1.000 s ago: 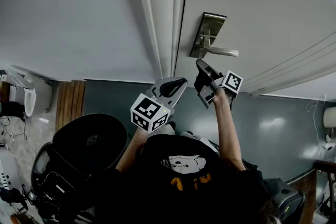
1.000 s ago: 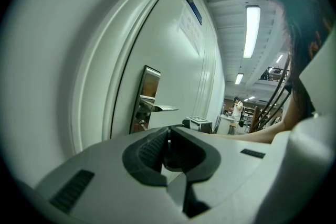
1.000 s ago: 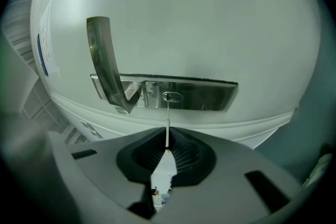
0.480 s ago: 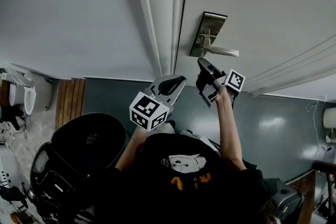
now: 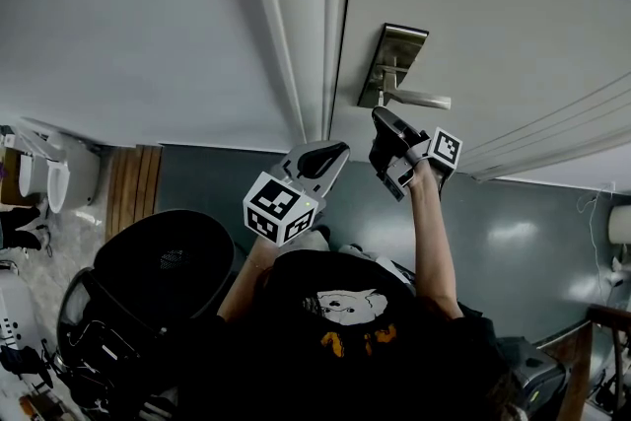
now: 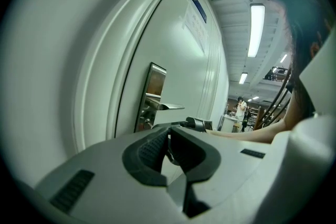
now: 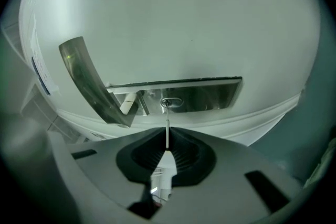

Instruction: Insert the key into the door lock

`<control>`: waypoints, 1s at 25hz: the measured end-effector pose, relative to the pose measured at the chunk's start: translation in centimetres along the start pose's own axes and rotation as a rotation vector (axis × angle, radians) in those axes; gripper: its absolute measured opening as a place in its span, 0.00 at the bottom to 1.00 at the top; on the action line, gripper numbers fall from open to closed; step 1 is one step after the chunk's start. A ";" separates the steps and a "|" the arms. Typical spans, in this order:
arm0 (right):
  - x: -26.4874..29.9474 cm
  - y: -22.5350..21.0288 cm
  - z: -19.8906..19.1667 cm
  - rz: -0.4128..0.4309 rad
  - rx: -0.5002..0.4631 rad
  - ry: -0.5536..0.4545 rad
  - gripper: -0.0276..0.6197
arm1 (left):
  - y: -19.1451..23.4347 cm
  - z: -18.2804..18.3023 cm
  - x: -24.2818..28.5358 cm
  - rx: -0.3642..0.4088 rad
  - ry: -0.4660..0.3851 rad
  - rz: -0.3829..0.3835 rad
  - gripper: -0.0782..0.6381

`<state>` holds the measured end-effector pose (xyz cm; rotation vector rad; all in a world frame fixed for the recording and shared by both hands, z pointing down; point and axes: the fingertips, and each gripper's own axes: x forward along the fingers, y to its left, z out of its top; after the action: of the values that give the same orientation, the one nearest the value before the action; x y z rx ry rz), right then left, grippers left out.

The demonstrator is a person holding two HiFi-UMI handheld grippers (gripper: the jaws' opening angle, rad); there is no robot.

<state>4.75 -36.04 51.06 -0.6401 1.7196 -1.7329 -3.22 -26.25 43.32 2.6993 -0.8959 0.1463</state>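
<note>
A brushed-metal lock plate [image 5: 396, 62] with a lever handle [image 5: 422, 100] sits on the white door [image 5: 493, 15]. My right gripper [image 5: 386, 127] is just below the plate, shut on a thin silver key [image 7: 167, 136]. The key's blade points straight at the oval keyhole [image 7: 170, 103] in the lock plate [image 7: 210, 94]. Its tip is at the keyhole or just short of it; I cannot tell whether it has entered. The lever handle [image 7: 86, 78] curves off to the left. My left gripper [image 5: 328, 156] hangs beside the door frame, shut on nothing; its pads [image 6: 169, 140] meet.
The white door frame [image 5: 296, 25] runs left of the lock, with plain wall beyond. A black round chair [image 5: 163, 271] stands at lower left on the grey floor. In the left gripper view a person [image 6: 240, 108] stands far down the corridor.
My right gripper has crept slightly up and right towards the lock plate with the key. The left gripper has hardly moved.
</note>
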 end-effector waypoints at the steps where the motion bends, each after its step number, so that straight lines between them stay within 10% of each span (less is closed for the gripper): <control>1: 0.0 0.1 0.1 0.005 0.002 0.002 0.07 | 0.1 0.0 0.0 -0.001 0.001 0.002 0.14; 25: 1.3 -0.7 3.2 0.054 0.015 -0.092 0.08 | 1.4 -1.2 0.5 -0.017 0.016 0.055 0.14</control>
<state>6.03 -39.25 51.81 -0.6506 1.6439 -1.6521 -3.65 -27.23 44.85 2.6551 -0.9628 0.1705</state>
